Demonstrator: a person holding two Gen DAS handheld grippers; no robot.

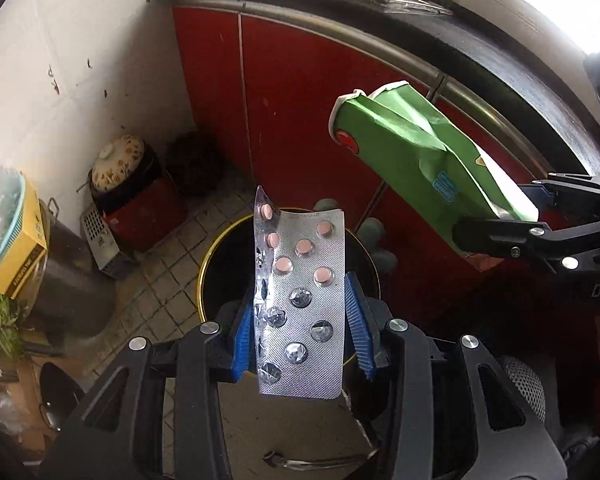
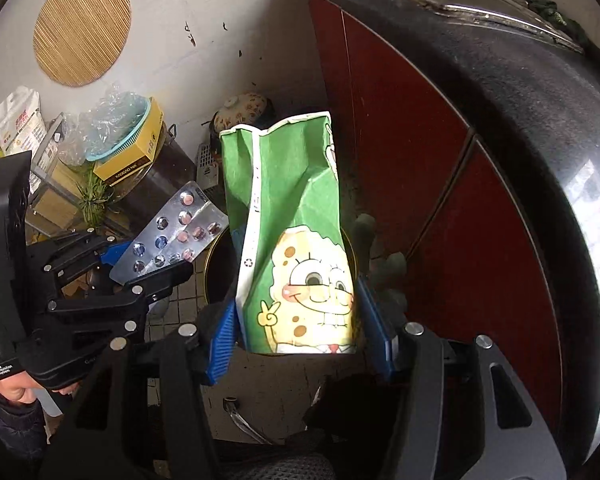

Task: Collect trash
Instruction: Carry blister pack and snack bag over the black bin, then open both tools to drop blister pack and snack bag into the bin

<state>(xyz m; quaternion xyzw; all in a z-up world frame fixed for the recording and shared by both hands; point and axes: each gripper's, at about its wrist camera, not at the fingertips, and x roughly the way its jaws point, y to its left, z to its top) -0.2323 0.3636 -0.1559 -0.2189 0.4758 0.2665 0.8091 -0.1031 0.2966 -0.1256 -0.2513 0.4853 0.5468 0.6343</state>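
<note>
The left gripper is reaching forward and downward over the floor, its blue pads pressing on the two long edges of a silver blister pack. The jaws are clamping the pack. In the left wrist view the pack is standing with its long axis running along the fingers, away from the camera, its far end carrying pink tablets and its near end showing burst, empty cells. One long edge is curling upward at the far corner. The pack is hanging directly above the open mouth of a black bin with a yellow rim, which is sitting on the tiled floor in front of the red cabinet doors.

In the right wrist view the left gripper is appearing at the left, held in a person's hand, with the blister pack angling up and to the right.

The right gripper is also pointing forward and down, its blue pads closing on the lower part of a green paper bag printed with a cartoon sponge figure. The jaws are gripping the bag. The bag's long axis is running away from the camera along the fingers, its crumpled open end farthest out. It is hanging over the bin, just beside the blister pack and not touching it.
</note>
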